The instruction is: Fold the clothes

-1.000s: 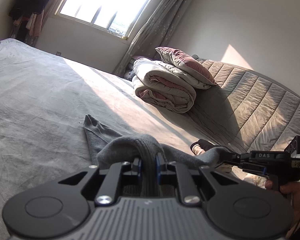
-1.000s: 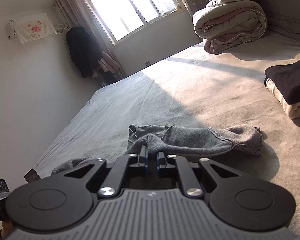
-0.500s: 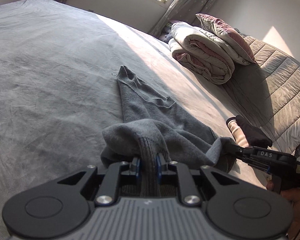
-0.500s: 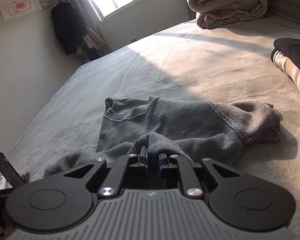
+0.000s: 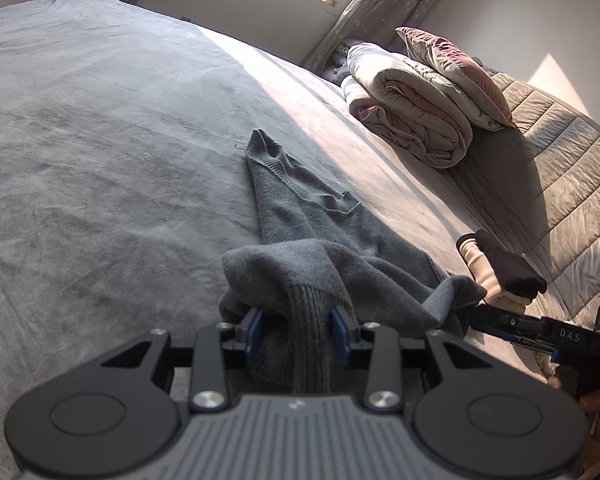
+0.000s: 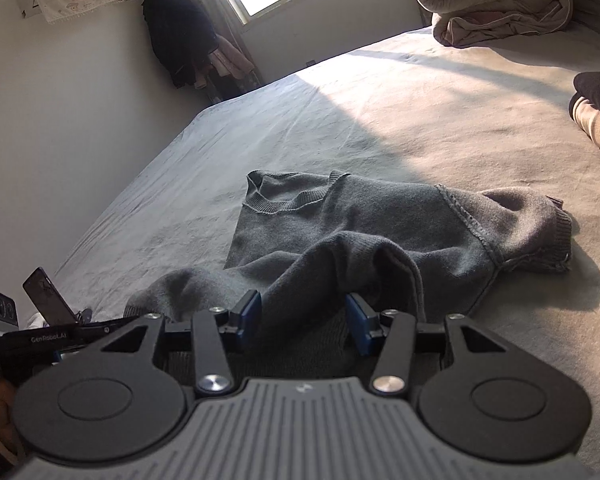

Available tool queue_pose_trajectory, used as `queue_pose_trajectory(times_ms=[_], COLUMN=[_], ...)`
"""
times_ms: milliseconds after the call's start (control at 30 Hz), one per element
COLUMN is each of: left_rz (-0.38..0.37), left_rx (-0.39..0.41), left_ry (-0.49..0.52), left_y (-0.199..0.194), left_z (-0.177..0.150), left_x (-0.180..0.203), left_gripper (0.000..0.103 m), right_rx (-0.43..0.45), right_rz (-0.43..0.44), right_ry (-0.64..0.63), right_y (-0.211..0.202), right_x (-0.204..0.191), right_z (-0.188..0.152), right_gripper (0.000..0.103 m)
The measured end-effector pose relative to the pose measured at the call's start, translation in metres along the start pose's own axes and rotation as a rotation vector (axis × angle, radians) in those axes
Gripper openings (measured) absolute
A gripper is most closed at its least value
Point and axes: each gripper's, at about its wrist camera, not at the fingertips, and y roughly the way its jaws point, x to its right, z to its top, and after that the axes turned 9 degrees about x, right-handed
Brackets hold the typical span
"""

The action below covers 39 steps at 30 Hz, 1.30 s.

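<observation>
A grey knit sweater (image 5: 300,208) lies on the bed, neckline away from me, one sleeve (image 6: 532,232) stretched to the right. Its ribbed hem is bunched up at the near side. My left gripper (image 5: 298,330) has its jaws opening, and a fold of the hem stands loosely between the blue pads (image 5: 254,328). My right gripper (image 6: 304,316) is opening as well, a hump of grey cloth between its pads (image 6: 360,320), which stand clear of it. In the left wrist view the right gripper (image 5: 476,316) sits at the sweater's right corner.
The grey bed sheet (image 5: 100,120) spreads wide to the left and ahead. A rolled quilt (image 5: 404,112) with a pillow (image 5: 456,64) lies by the padded headboard (image 5: 572,184). A small stack of folded clothes (image 5: 500,272) sits right of the sweater. Dark garments (image 6: 180,36) hang near the window.
Both grippers sank toward the bed with the sweater's hem and tilted down. Their jaws, shut on the cloth before, now stand apart, and the hem slumps between them.
</observation>
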Motion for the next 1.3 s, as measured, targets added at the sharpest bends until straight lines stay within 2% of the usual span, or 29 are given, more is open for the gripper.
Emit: queue_pose_trajectory(times_ms=[67, 167, 467, 500, 567, 600, 667, 767, 967, 1100, 1300], left_rz=[0.000, 0.003, -0.001, -0.003, -0.009, -0.011, -0.013, -0.050, -0.126, -0.204, -0.293], left_rx=[0.006, 0.006, 0.001, -0.002, -0.006, -0.008, -0.008, -0.014, -0.024, -0.047, -0.066], left_ry=[0.001, 0.008, 0.010, 0.015, 0.031, 0.044, 0.064, 0.070, 0.137, 0.159, 0.219], left_y=[-0.001, -0.001, -0.001, -0.001, 0.000, 0.000, 0.001, -0.003, -0.017, -0.027, -0.042], left_z=[0.001, 0.000, -0.003, -0.004, -0.005, -0.006, -0.006, -0.004, -0.009, -0.014, -0.024], left_x=[0.001, 0.004, 0.007, 0.008, 0.011, 0.013, 0.015, 0.018, 0.033, 0.041, 0.054], left_gripper=[0.037, 0.037, 0.035, 0.035, 0.034, 0.031, 0.018, 0.014, 0.013, 0.013, 0.013], right_rx=[-0.043, -0.069, -0.060, -0.057, -0.063, -0.066, -0.066, -0.062, -0.047, -0.041, -0.019], right_rz=[0.007, -0.032, -0.074, -0.073, -0.071, -0.069, -0.058, -0.024, 0.011, 0.009, -0.062], right_ry=[-0.048, -0.107, -0.127, -0.131, -0.136, -0.130, -0.117, -0.099, -0.039, 0.022, 0.036], right_y=[0.003, 0.011, 0.038, 0.039, 0.041, 0.041, 0.035, 0.015, -0.034, -0.064, -0.108], right_x=[-0.005, -0.009, -0.012, -0.013, -0.016, -0.018, -0.022, -0.032, -0.046, -0.050, -0.046], right_z=[-0.005, -0.015, -0.025, -0.026, -0.026, -0.026, -0.025, -0.023, -0.012, -0.005, -0.005], right_gripper=[0.052, 0.052, 0.050, 0.047, 0.013, 0.013, 0.012, 0.012, 0.011, 0.011, 0.011])
